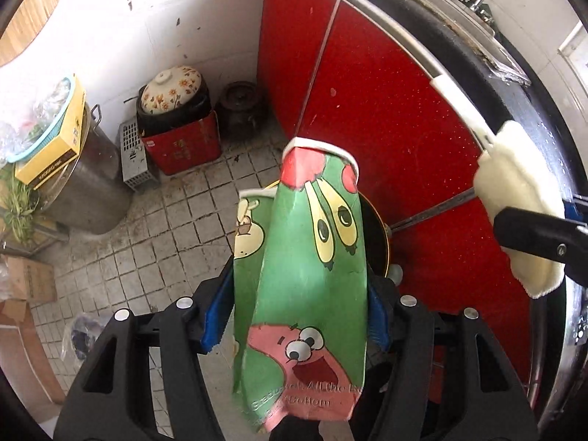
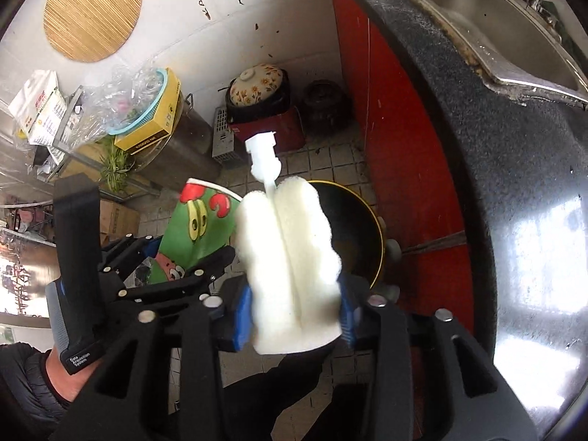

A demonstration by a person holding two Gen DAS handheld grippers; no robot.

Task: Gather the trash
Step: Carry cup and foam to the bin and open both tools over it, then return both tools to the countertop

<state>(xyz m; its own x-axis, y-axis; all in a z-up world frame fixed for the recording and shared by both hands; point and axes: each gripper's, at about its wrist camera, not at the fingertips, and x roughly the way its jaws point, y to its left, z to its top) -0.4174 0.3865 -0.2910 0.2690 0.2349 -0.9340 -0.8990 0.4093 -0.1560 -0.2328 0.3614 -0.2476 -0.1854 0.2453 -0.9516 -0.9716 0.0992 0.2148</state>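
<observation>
My left gripper (image 1: pixel 297 316) pinched the crushed cartoon paper cup (image 1: pixel 305 279); my right gripper (image 2: pixel 296 319) clamped the sponge brush (image 2: pixel 290 264). I judged it best to centre both over the black bin (image 2: pixel 352 228), mid-frame, before releasing.

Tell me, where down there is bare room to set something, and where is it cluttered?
Bare tiled floor lies open between the steel drum, the red box and the red cabinet. The black countertop beside the sink also looks bare. The corner by the wall is crowded: flowered pot, dark jar, grey crate.

crushed green cartoon paper cups (image 1: pixel 312 257): upright, held above bin | white sponge brush (image 2: pixel 290 268): handle up
</observation>
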